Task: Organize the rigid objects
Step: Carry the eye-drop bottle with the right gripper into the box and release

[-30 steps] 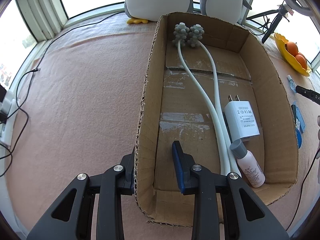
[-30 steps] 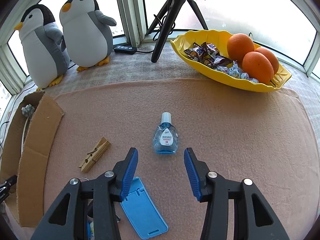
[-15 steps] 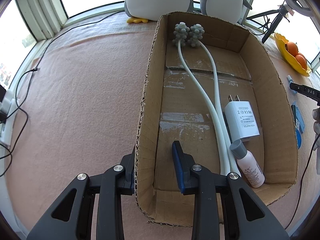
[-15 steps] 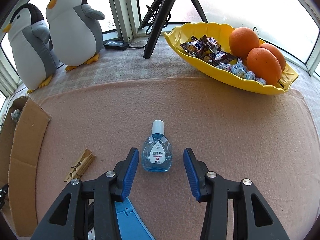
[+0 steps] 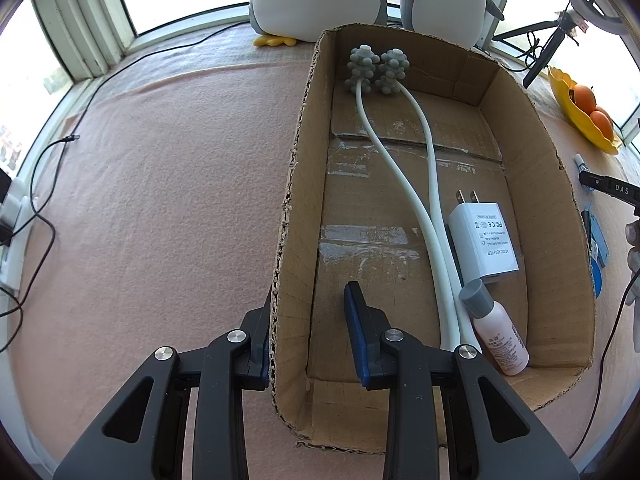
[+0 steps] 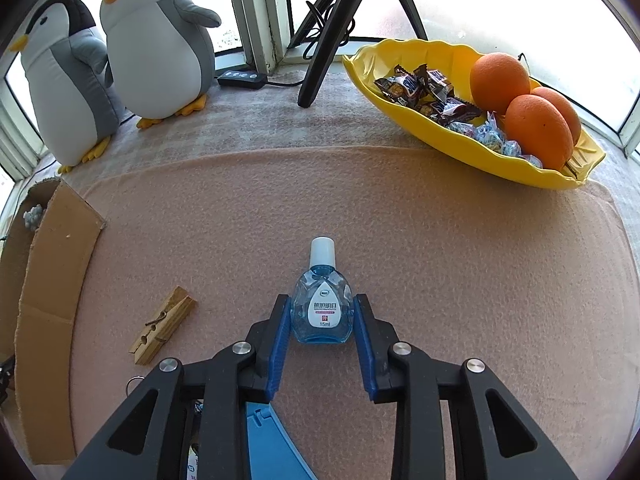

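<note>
Starting at the far left, the pink cloth (image 5: pixel 160 220) carries loose black cables (image 5: pixel 44 216), and the left gripper (image 5: pixel 308 320) sits at the near end of the cardboard box (image 5: pixel 292 208). Its fingers straddle the box's left wall, one outside and one inside. They look set apart, yet they are as closed as they go, clamped on that wall.

Inside the box, a white massager with two grey knobbly heads (image 5: pixel 378 66) runs from the far end toward the near end. Just right of its stems lies a white plug adapter (image 5: pixel 484 240), prongs pointing far. Near that, a small pink bottle with a grey cap (image 5: pixel 496 328) leans at the near right corner.

Over to the right wrist view: two plush penguins (image 6: pixel 156 40) stand far left by the window. A wooden clothespin (image 6: pixel 162 326) lies on the cloth right of the box wall. Now the action: the right gripper (image 6: pixel 322 320) has the blue eye-drop bottle (image 6: pixel 322 308) between its blue fingers (image 6: pixel 280 344), jaws closing, pads right up against the bottle's sides. The bottle lies flat, white cap pointing far. A blue plastic piece (image 6: pixel 268 444) shows under the gripper. Far right, a yellow dish (image 6: pixel 460 136) holds oranges (image 6: pixel 538 130) and wrapped sweets, with a black tripod (image 6: pixel 332 28) behind it.
</note>
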A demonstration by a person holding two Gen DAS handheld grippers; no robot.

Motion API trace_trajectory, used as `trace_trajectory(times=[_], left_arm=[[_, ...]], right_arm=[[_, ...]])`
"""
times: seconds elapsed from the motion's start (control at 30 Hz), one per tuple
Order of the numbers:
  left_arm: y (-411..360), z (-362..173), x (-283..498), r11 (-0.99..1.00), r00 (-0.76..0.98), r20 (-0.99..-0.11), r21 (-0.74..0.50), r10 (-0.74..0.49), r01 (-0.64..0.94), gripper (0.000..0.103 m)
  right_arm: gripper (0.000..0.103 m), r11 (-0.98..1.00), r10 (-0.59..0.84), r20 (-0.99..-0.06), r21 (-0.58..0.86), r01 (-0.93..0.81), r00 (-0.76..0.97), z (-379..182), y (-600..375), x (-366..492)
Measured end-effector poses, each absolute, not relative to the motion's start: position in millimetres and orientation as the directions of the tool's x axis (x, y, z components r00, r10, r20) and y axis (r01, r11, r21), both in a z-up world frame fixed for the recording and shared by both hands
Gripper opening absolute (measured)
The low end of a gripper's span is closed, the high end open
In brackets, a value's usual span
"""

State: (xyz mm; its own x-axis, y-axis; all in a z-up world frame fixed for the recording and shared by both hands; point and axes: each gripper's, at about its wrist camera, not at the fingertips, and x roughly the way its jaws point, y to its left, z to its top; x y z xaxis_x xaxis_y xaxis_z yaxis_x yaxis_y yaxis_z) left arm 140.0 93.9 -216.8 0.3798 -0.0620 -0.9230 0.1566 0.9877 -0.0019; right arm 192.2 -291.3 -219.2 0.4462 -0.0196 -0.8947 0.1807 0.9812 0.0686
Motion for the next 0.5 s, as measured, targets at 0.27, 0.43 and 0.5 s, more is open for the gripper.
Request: trace_trajectory(times=[0.27, 0.43, 0.5], left_arm=[[94.5, -216.7, 140.2, 0.988, 0.379, -0.923, -0.007, -0.066, 0.156, 0.029], [94.5, -216.7, 140.2, 0.988, 0.379, -0.923, -0.007, -0.067, 0.156, 0.029], [94.8, -216.6, 140.3, 0.988, 0.380, -0.923, -0.009, -0.069, 0.156, 0.029]], right_arm=[[0.028, 0.982, -0.003, -0.886, 0.086, 0.170, 0.464, -211.8, -282.7, 175.1], [0.028, 0.983, 0.021, -0.876, 0.107, 0.150, 0.482, -197.5, -270.2, 163.4], [0.028, 0.986, 0.034, -0.868, 0.111, 0.126, 0.495, -188.3, -260.5, 158.1]])
